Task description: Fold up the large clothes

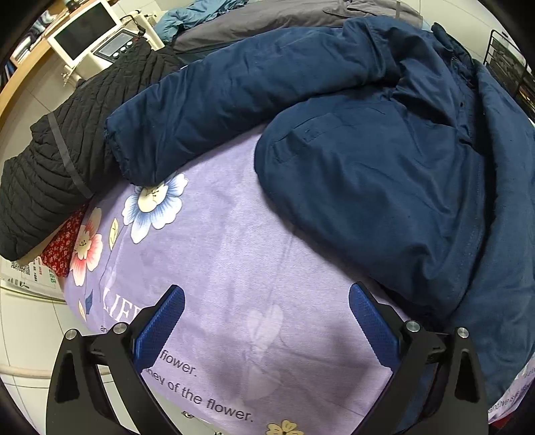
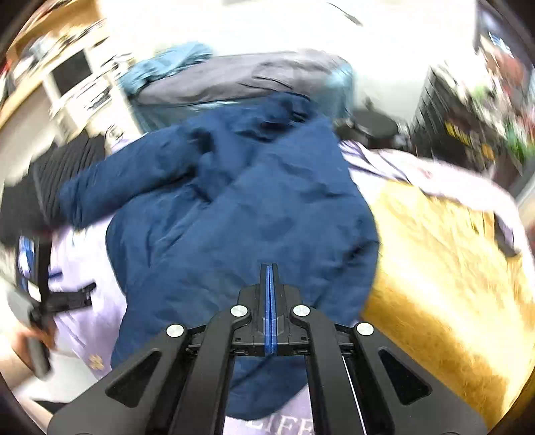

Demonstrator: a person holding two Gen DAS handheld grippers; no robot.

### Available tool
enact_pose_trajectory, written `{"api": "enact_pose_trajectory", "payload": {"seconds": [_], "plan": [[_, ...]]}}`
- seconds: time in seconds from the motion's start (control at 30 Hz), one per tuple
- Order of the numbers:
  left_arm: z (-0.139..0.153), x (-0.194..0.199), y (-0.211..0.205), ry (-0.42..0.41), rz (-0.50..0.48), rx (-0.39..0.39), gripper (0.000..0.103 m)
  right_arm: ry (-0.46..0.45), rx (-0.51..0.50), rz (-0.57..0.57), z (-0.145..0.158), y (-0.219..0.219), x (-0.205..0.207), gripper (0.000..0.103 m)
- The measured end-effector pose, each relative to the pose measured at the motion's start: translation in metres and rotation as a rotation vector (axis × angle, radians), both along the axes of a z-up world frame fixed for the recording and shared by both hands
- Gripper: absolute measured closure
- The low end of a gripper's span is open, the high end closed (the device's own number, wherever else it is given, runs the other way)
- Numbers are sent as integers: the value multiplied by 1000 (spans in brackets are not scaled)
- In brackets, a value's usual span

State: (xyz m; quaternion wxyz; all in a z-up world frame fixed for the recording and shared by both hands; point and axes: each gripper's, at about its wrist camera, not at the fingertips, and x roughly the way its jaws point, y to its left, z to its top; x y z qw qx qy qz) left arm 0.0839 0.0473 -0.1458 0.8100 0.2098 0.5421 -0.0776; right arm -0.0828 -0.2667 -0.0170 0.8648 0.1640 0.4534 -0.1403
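- I counted one blue jacket (image 1: 384, 160) lying on the lilac sheet (image 1: 227, 267), one sleeve (image 1: 207, 110) stretched out.
- One black quilted garment (image 1: 57, 160) lay beside that sleeve.
- My left gripper (image 1: 266, 329) was spread wide over bare sheet, nothing held.
- My right gripper (image 2: 269, 267) was clenched, pads together, empty, above the jacket.

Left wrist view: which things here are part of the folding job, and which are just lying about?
Job:
- navy jacket, spread on the purple floral sheet
- left gripper, open above the sheet
- right gripper, shut, empty

Lying about:
- black quilted coat
- grey garment
- teal garment
- monitor
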Motion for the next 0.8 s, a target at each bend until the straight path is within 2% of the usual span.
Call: {"api": "enact_pose_trajectory", "payload": {"seconds": [0.03, 0.07, 0.13, 0.17, 0.23, 0.3, 0.43, 0.5, 0.6, 0.67, 0.73, 0.77, 0.8], "plan": [[0, -1, -2, 1, -3, -1, 6, 14, -10, 19, -2, 1, -1, 102], [0, -1, -4, 2, -5, -1, 6, 35, -26, 50, -7, 5, -1, 96], [2, -3, -8, -2, -12, -3, 6, 85, -33, 142, -20, 23, 1, 50], [2, -3, -10, -5, -14, -4, 6, 95, -16, 197, -31, 40, 0, 13], [4, -4, -11, -5, -12, -6, 6, 113, 31, 312, -49, 71, 6, 11], [4, -5, -11, 4, -7, -6, 6, 170, 57, 427, -74, 107, 10, 11], [4, -8, -5, 3, 3, 9, 6, 281, 48, 668, -112, 173, 26, 11], [4, -10, 1, 7, 14, 18, 6, 345, -18, 771, -132, 203, 30, 11], [3, -14, 12, 10, 40, 28, 6, 411, -203, 887, -161, 232, 33, 10], [2, -16, 19, 15, 60, 35, 6, 432, -309, 917, -179, 240, 33, 10], [2, -18, 26, 27, 81, 38, 6, 406, -359, 912, -185, 242, 32, 11], [2, -19, 29, 29, 89, 38, 6, 392, -371, 904, -185, 242, 31, 22], [1, -21, 33, 31, 97, 39, 6, 371, -394, 883, -180, 239, 29, 46]]}}
